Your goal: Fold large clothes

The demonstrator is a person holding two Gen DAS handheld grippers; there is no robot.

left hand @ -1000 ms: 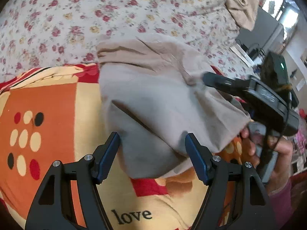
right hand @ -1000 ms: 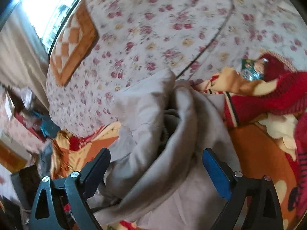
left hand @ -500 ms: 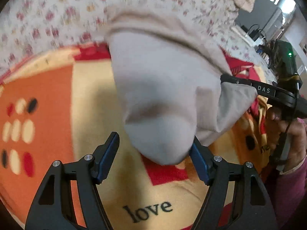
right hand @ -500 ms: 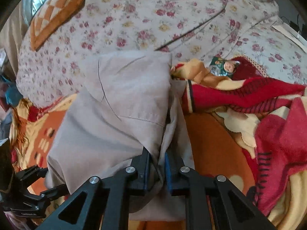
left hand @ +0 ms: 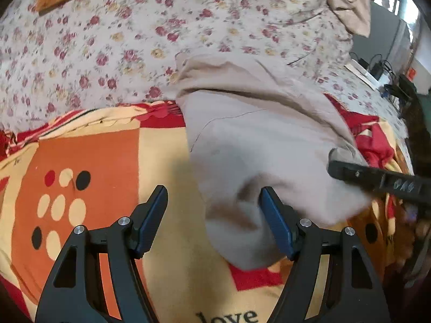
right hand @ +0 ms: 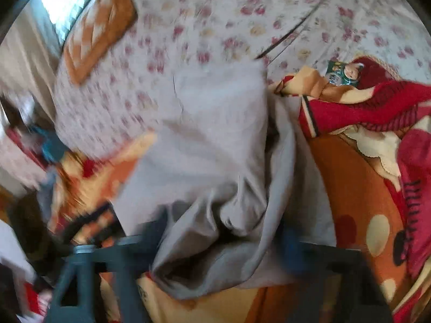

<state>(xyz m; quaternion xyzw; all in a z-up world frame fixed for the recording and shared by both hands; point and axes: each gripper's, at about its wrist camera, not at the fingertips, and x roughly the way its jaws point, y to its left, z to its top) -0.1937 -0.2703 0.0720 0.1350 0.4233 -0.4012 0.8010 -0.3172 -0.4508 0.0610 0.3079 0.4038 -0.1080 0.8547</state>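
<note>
**Operator:** Left wrist view is giving me the clearest look. I'm holding the left hand-held gripper [left hand: 212,215] wide apart over the orange-and-cream blanket [left hand: 89,161], and it is gripping nothing. The rounded near end of the beige garment [left hand: 256,140] is sitting between the fingers, right up against the right-hand blue pad [left hand: 277,226]; whether it is actually touching, I cannot tell. The left-hand pad is standing clear of the cloth.

**Observer:** Where is the garment lying?

**Operator:** It is stretching from the blanket up onto the floral bedsheet [left hand: 134,40], with a fold running across its far end. A second beige cloth [left hand: 347,0] is bunching at the top right of the bed.

**Observer:** And the right side?

**Operator:** The right hand-held gripper [right hand: 223,245] is coming in from the right edge of the left wrist view, at the garment's side. Its own camera is badly blurred, but the jaws are opening, with crumpled folds of the garment [right hand: 210,145] bunched between the fingers. I'm not seeing the pads pressing on it. A red blanket [right hand: 377,113] is lying heaped to the right.
</note>
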